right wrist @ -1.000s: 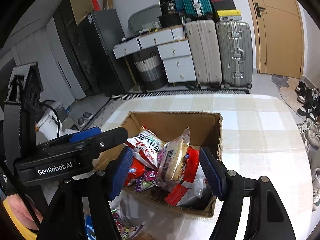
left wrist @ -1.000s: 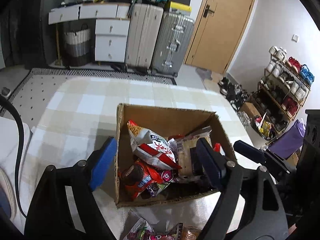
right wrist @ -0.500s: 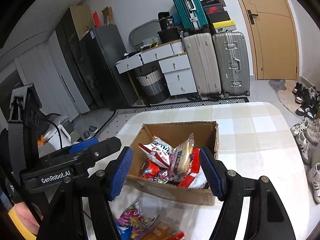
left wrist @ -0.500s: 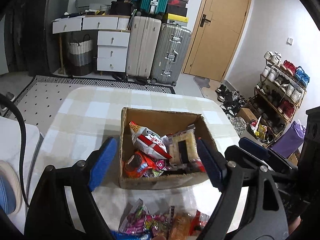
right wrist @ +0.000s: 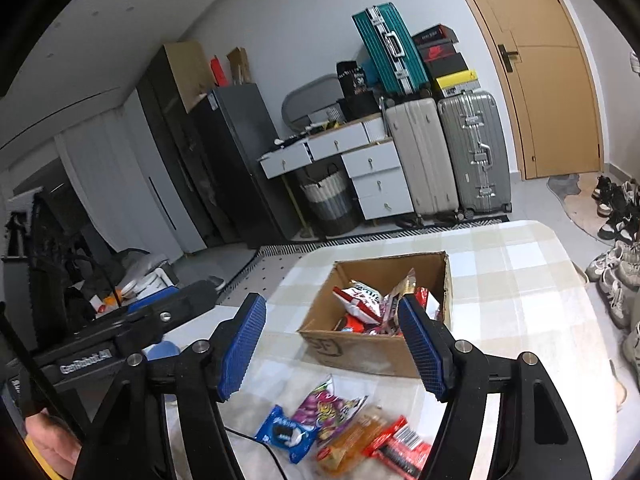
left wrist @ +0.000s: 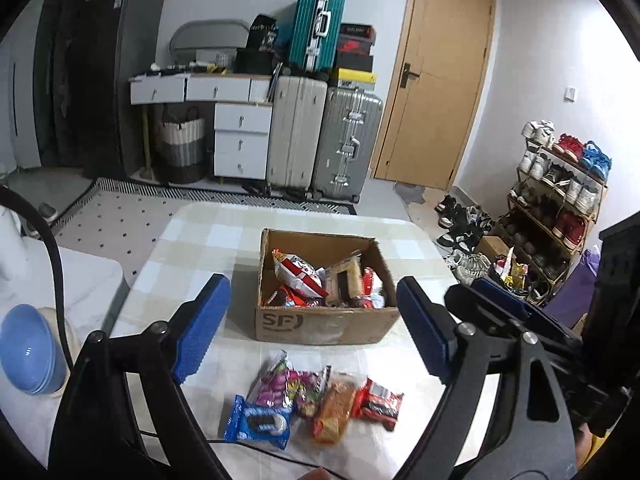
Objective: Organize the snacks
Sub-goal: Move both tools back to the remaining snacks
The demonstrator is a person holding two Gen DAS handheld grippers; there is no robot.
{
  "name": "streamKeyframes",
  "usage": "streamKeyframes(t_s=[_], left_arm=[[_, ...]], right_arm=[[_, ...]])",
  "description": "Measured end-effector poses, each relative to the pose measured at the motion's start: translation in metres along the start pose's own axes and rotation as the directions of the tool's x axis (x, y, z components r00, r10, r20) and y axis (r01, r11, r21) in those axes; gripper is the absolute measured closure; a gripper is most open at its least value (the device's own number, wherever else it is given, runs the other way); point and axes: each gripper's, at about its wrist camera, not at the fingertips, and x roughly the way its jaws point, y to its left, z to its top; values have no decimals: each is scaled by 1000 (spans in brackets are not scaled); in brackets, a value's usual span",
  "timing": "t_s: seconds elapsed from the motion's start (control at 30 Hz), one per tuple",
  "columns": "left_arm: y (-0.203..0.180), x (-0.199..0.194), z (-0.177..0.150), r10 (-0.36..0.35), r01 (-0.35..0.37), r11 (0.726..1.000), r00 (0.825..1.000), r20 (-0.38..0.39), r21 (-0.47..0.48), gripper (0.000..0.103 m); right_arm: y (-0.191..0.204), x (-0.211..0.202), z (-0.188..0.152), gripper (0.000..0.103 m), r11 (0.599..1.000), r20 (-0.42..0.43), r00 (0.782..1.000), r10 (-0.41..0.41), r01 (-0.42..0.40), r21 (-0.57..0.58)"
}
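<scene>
Left gripper (left wrist: 312, 332): jaws opening wide, nothing inside. Right gripper (right wrist: 334, 346): jaws open, empty. Snack packets (left wrist: 316, 400) loose on tabletop (left wrist: 200, 248) near full box (left wrist: 324, 324).

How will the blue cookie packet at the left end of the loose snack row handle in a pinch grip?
The blue cookie packet looks like glossy film, so probably slippery and apt to crumple between pads. It lies flat on the checked tablecloth, so a low edge pinch seems needed. The contents are likely brittle; squeeze lightly.
</scene>
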Motion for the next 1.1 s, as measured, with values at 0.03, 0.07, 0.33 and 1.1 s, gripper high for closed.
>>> streamKeyframes(t_s=[0.03, 0.07, 0.33, 1.1], left_arm=[[-4, -13, -1, 2, -2, 1000, 1000, 8, 9, 18], [-7, -24, -2, 3, -4, 1000, 1000, 15, 18, 18], [-30, -125, -19, -20, 16, 999, 993, 118, 37, 0], [22, -182, -133, 21, -16, 999, 995, 97, -52, 0]], right_arm=[[4, -7, -1, 33, 1000, 5, 1000, 7, -7, -3], [8, -14, -3, 33, 1000, 11, 1000, 12, -12, -6], [37, -68, -19, 20, 999, 69, 997, 32, -29, -36], [69, -100, -101, 1, 974, 110, 993, 30, -5, -226]])
